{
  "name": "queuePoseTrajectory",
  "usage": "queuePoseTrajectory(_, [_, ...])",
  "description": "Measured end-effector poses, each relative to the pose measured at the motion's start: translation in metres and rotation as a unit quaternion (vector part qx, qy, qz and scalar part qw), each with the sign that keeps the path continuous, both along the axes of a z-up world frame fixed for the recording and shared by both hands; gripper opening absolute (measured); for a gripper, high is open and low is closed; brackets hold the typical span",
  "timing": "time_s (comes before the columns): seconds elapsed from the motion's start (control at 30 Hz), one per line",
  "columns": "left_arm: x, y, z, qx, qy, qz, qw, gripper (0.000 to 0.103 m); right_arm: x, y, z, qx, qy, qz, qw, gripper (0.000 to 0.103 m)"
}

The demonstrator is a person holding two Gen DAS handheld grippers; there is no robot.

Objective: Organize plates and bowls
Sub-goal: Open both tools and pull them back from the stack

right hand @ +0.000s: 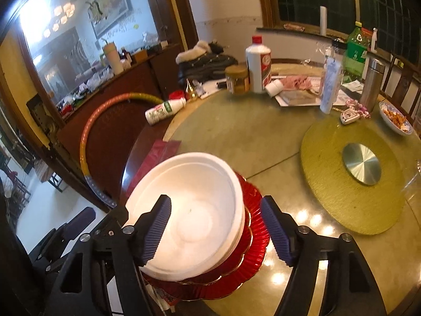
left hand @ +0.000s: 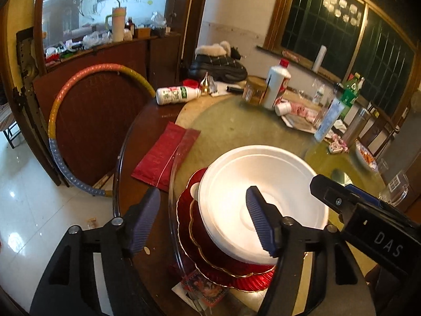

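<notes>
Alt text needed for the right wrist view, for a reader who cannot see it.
A white bowl sits on stacked red plates at the near edge of a round table, with the right gripper above it, jaws open and holding nothing. Bottles, a jar and a steel flask stand at the table's far side.

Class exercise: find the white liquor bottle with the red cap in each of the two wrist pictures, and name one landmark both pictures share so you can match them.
Left wrist view: the white bottle stands upper right of centre, at the table's far side, beside an amber jar.
Right wrist view: the same bottle stands top centre, right of the jar.
Shared landmark: the white bowl stacked on red plates.
</notes>
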State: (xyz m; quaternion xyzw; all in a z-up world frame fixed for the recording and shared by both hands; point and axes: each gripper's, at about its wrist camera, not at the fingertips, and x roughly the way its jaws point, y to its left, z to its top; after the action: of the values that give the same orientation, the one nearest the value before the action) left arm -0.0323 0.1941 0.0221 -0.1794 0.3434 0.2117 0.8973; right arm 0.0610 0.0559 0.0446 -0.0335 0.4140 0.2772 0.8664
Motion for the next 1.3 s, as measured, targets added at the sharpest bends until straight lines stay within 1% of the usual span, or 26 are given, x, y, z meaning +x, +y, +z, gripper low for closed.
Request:
queuePoseTrajectory(0.07, [-0.008,-0.007,0.004,0.020,-0.014,0.003,0.9997,0.074,-0.007,-0.005,0.005,0.006,-0.015,0.012,1.000,0.078])
queuePoseTrajectory(0.13, [-0.016,-0.014,0.006,0.042,-0.025,0.004,0.9988,0.084,-0.019,-0.011,0.011,0.011,-0.041,0.027,0.999,0.082])
queuePoseTrajectory(0.2, [-0.021,-0.021,0.005,0.059,-0.022,-0.001,0.9980,0.085,-0.030,-0.018,0.015,0.011,-0.068,0.049,0.996,0.089])
queuePoseTrajectory(0.27, [-0.022,-0.029,0.000,0.073,-0.004,-0.014,0.9972,0.085,-0.041,-0.025,0.016,-0.004,-0.091,0.072,0.993,0.092])
queuePoseTrajectory(0.33, [-0.023,-0.036,-0.006,0.080,0.011,-0.026,0.9964,0.085,-0.049,-0.034,0.014,-0.024,-0.105,0.085,0.991,0.097])
queuePoseTrajectory(0.37, [-0.024,-0.038,-0.009,0.080,0.017,-0.029,0.9962,0.085,-0.053,-0.038,0.012,-0.030,-0.109,0.092,0.989,0.102])
queuePoseTrajectory(0.4, [-0.024,-0.040,-0.011,0.076,0.022,-0.033,0.9963,0.085,-0.057,-0.041,0.009,-0.038,-0.114,0.100,0.988,0.103])
queuePoseTrajectory(0.43, [-0.025,-0.041,-0.014,0.071,0.027,-0.036,0.9965,0.085,-0.061,-0.044,0.006,-0.050,-0.118,0.107,0.986,0.103])
queuePoseTrajectory(0.53, [-0.028,-0.044,-0.016,0.063,0.024,-0.037,0.9970,0.085,-0.072,-0.048,-0.003,-0.081,-0.130,0.128,0.980,0.103])
queuePoseTrajectory(0.63, [-0.029,-0.049,-0.016,0.074,0.027,-0.039,0.9961,0.087,-0.085,-0.049,-0.011,-0.102,-0.144,0.148,0.973,0.103])
queuePoseTrajectory(0.7, [-0.029,-0.051,-0.016,0.085,0.032,-0.041,0.9950,0.089,-0.088,-0.047,-0.013,-0.112,-0.149,0.151,0.971,0.103])
queuePoseTrajectory(0.77, [-0.028,-0.052,-0.018,0.092,0.037,-0.044,0.9941,0.092,-0.088,-0.047,-0.014,-0.115,-0.150,0.152,0.970,0.103])
queuePoseTrajectory(0.9, [-0.025,-0.050,-0.021,0.091,0.048,-0.050,0.9935,0.095,-0.087,-0.045,-0.015,-0.122,-0.151,0.151,0.969,0.103])
queuePoseTrajectory(1.1, [-0.024,-0.045,-0.024,0.091,0.054,-0.039,0.9936,0.103,-0.085,-0.041,-0.015,-0.126,-0.151,0.155,0.968,0.103])
queuePoseTrajectory(1.3, [-0.024,-0.040,-0.025,0.088,0.046,-0.041,0.9942,0.103,-0.081,-0.038,-0.018,-0.126,-0.149,0.155,0.969,0.103])
